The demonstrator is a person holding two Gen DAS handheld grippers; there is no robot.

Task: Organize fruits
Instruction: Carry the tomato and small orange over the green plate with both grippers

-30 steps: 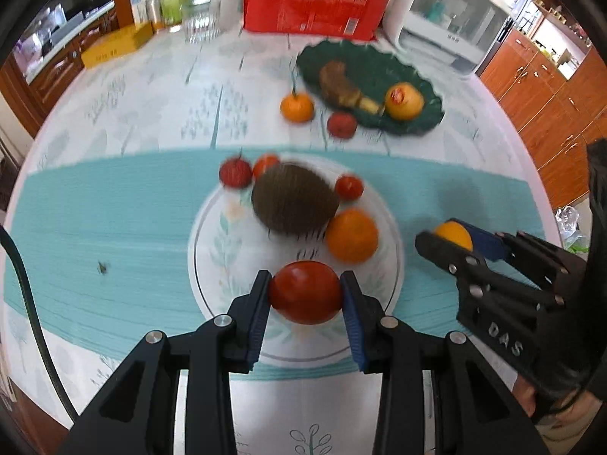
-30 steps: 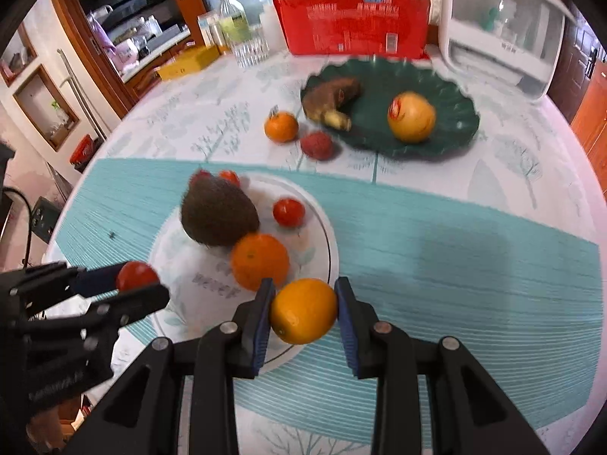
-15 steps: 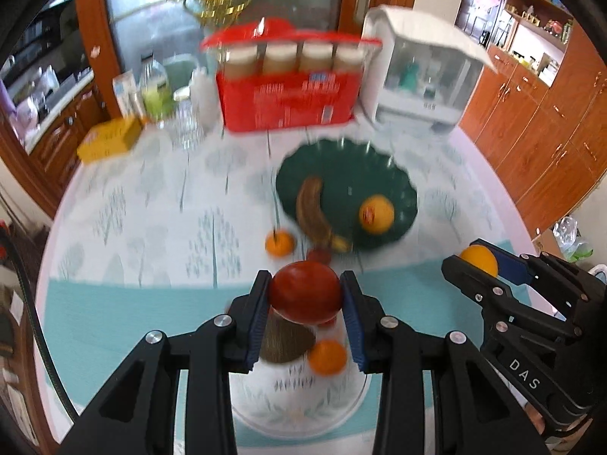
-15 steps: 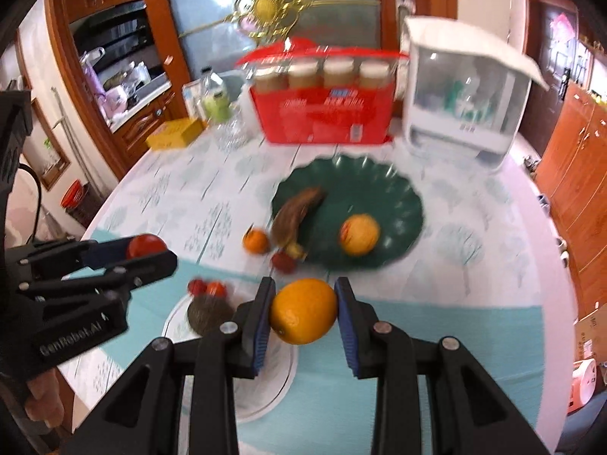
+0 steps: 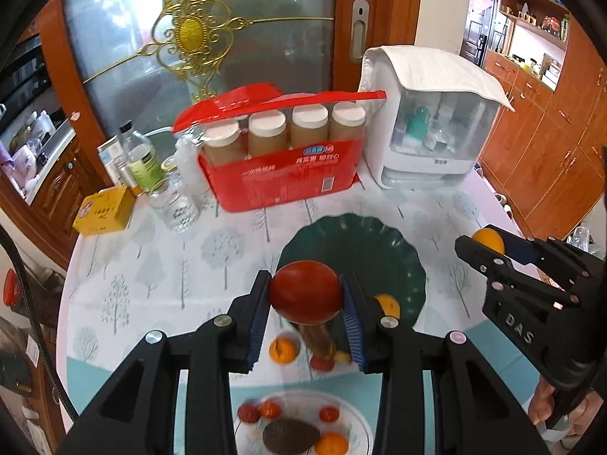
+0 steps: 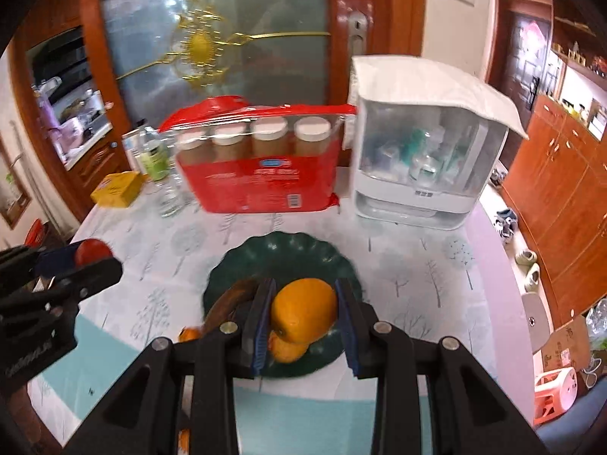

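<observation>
In the left view, my left gripper (image 5: 305, 299) squeezed a red tomato (image 5: 305, 292) in the air above the green plate (image 5: 379, 250). In the right view, my right gripper (image 6: 303, 313) squeezed an orange (image 6: 303, 309) above that plate's near side.

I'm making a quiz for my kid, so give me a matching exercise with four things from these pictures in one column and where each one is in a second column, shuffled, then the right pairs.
Things:
1. tomato
2. orange
3. avocado
4. yellow box

Places:
A. on the white plate
B. held in the left gripper
C. on the table's far left, near the bottles
D. held in the right gripper

Pairs: 1-B, 2-D, 3-A, 4-C
</observation>
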